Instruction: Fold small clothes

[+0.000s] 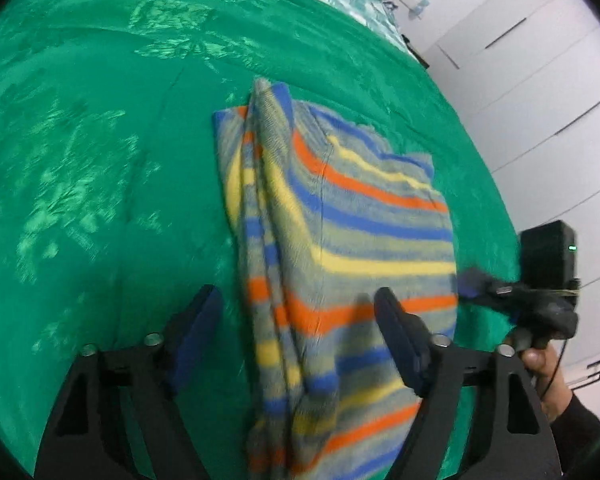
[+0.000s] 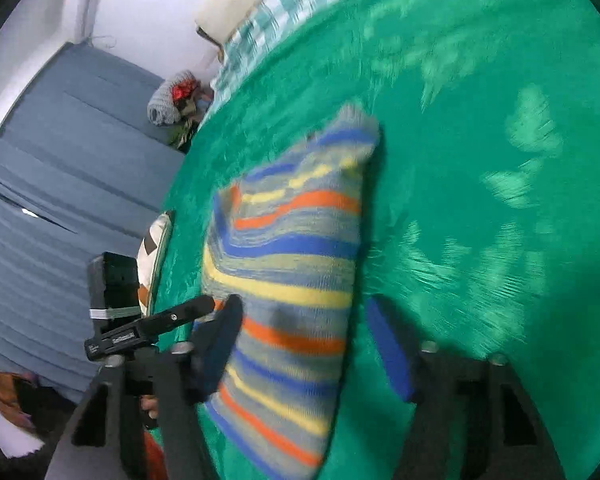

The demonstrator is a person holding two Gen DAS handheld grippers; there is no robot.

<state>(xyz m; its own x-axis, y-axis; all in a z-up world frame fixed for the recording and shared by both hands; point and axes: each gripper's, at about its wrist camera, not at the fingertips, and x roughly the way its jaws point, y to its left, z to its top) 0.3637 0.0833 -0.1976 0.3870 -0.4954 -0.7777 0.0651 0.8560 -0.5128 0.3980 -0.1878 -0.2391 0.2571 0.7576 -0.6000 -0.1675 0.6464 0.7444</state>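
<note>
The striped garment (image 1: 340,240) lies on the green blanket (image 1: 80,200), in the centre of both frames, partly folded with a bunched ridge. The left gripper (image 1: 298,332) and the right gripper (image 2: 300,340) stand released, jaws astride the near edge without pinching, probably ready for the next fold.

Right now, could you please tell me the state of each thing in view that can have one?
Striped garment: folded, lying on the green blanket, bunched ridge along one side.
Green blanket: spread flat over the bed.
Left tool: open, fingers astride the garment's near end, not pinching.
Right tool: open, garment between the fingers, pads apart from it.
Black unit's light: lit green.
</note>
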